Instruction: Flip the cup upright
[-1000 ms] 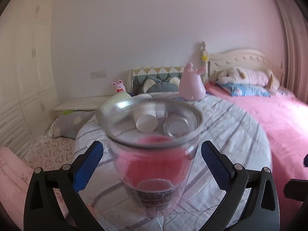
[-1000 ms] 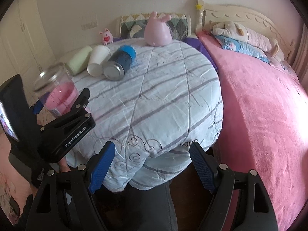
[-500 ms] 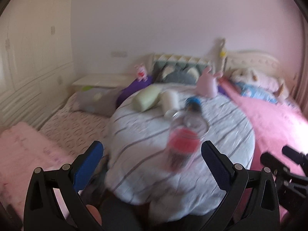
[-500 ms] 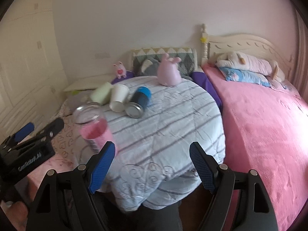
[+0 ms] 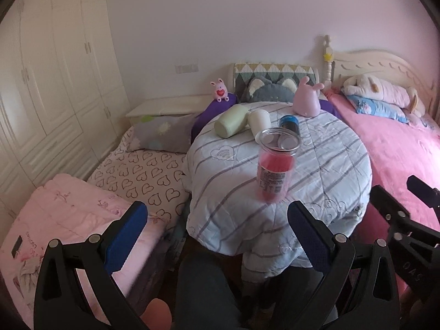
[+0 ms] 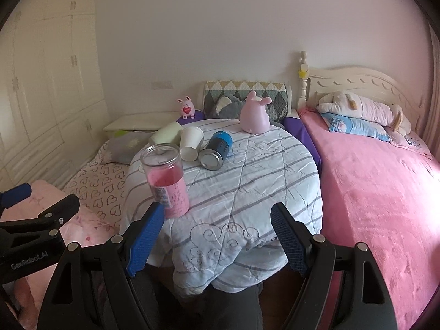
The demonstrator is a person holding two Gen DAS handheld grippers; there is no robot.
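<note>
A clear cup with a pink lower half (image 5: 275, 166) stands upright, mouth up, near the front edge of the round table (image 5: 330, 170); it also shows in the right wrist view (image 6: 166, 177). My left gripper (image 5: 217, 236) is open and empty, well back from the table, below the cup. My right gripper (image 6: 217, 240) is open and empty, off the table's front edge, to the right of the cup. Three more cups lie on their sides farther back: a green one (image 6: 166, 134), a white one (image 6: 190, 143) and a blue one (image 6: 216, 150).
The table carries a striped quilt. A pink rabbit toy (image 6: 254, 117) stands at its far edge. A pink bed (image 6: 379, 181) lies to the right. A heart-print mattress (image 5: 137, 176) and a pink blanket (image 5: 63, 214) lie to the left. A wardrobe (image 5: 49, 82) fills the left wall.
My left gripper, which stood around the clear cup a second ago, has pulled back and away from the table. The cup stays standing upright. My right gripper has also drawn back.
</note>
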